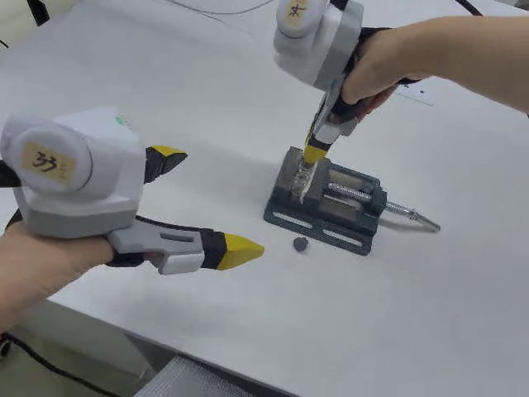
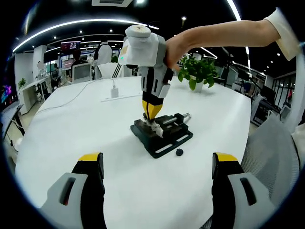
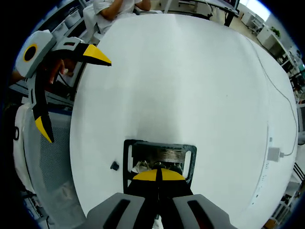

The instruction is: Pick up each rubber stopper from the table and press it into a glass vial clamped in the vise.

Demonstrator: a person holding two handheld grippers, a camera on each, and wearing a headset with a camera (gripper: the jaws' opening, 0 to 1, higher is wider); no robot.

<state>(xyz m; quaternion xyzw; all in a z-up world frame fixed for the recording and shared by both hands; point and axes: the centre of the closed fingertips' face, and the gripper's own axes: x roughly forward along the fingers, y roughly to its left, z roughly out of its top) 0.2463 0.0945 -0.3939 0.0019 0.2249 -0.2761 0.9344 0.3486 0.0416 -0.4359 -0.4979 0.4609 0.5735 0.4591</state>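
Right claw, pressed together with tips on the vial in the vise, risked cracking glass if pushed off-axis; left claw was spread, spare stopper lay on tabletop beside vise.
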